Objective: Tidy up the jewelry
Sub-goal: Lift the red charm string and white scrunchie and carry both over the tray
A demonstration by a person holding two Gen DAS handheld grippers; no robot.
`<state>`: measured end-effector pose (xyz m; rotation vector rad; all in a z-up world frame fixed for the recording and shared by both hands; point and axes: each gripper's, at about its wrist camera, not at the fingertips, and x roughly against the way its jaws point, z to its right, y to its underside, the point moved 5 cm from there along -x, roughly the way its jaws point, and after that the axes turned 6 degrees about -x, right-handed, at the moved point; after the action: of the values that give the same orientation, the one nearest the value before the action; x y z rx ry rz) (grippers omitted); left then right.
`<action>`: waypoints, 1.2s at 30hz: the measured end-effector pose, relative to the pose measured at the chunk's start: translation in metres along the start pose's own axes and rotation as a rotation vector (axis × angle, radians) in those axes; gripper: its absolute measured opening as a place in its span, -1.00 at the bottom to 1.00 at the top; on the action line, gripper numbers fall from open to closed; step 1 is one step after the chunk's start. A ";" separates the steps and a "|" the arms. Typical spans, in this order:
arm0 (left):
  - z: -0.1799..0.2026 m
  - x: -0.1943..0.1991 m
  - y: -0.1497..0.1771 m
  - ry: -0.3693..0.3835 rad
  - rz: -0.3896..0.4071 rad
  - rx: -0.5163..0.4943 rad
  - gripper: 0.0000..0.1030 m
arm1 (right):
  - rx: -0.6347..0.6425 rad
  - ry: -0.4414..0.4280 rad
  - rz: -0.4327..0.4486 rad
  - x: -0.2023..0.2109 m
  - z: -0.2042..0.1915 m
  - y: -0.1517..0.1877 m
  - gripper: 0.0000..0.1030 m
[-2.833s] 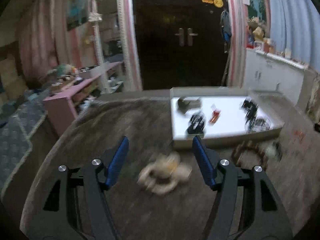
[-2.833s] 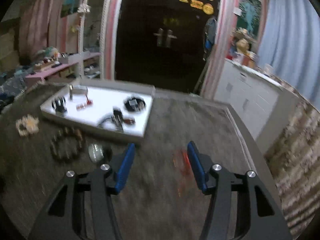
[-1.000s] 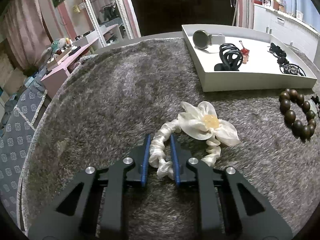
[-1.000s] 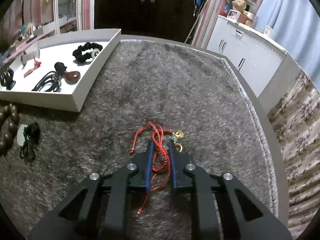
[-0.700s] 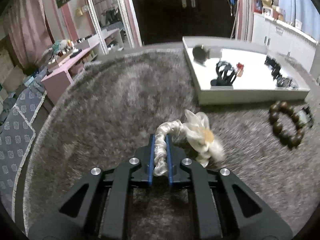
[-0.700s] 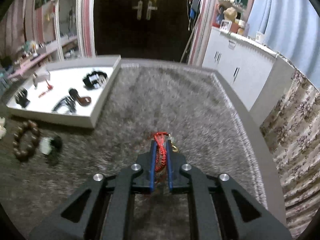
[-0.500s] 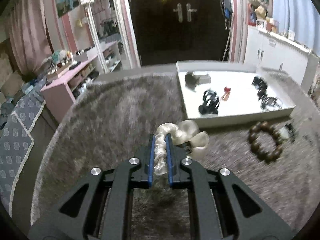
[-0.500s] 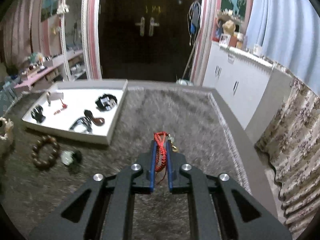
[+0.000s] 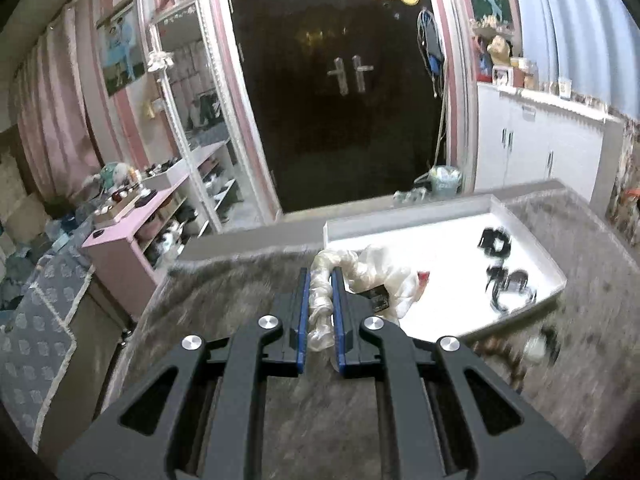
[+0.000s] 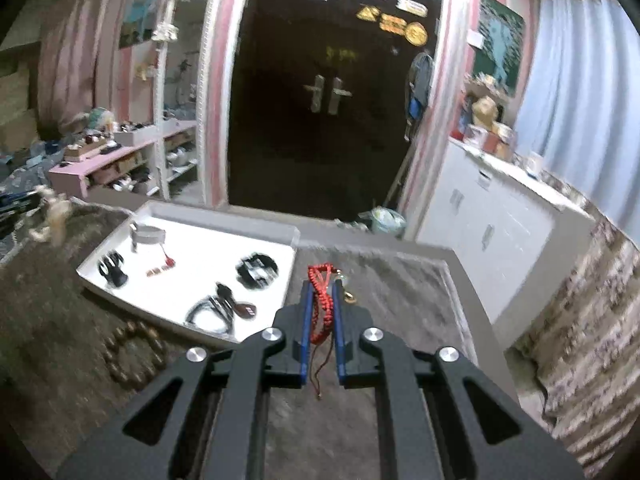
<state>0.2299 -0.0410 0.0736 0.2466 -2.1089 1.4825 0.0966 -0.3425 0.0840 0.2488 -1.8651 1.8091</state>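
**Both tongs loaded, above the rug**

Rug (image 10: 384, 280) first: grey shag, covers the whole tabletop, blurred in both views. On it sits the white tray (image 10: 290, 240), shallow w/ a low rim; in the right view it's to the left of my right tongs, in the left view it's ahead and to the right of my left ones.

In the tray, right view: a band-like piece (image 10: 147, 234) at the far corner, a black claw clip (image 10: 113, 270) near the left rim, a small red bit (image 10: 168, 259) beside it, a black ring-shaped piece (image 10: 257, 269) toward the right rim, and a dark cord w/ a brown pendant (image 10: 224, 307) near the front rim. Too blurred to say more about them.

On the rug just in front of the tray: a brown bead bracelet (image 10: 134, 354), smeared by motion.

My left tongs (image 9: 320, 280) are clamped on the white scrunchie (image 9: 320, 304). Its ruched band runs up btw the blue pads; the fabric flower hangs off to the right, over the tray's near corner in that view. It's clear of the rug.

My right tongs (image 10: 323, 284) are pinched tight on the red cord (image 10: 322, 308). A loop sticks out past the tips, a thin tail dangles below the pads, and a small gold charm (image 10: 350, 300) hangs at the right side. Also off the rug, just right of the tray's right rim in that view.
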 end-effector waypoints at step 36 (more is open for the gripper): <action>0.095 -0.247 -0.046 0.058 -0.193 -0.025 -0.84 | 0.058 -0.178 -0.239 -0.269 -0.114 -0.029 -0.83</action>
<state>0.4256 -0.1837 -0.0430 0.3825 -1.9960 1.3339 0.3651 -0.2945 -0.0252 0.6445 -1.8128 1.7247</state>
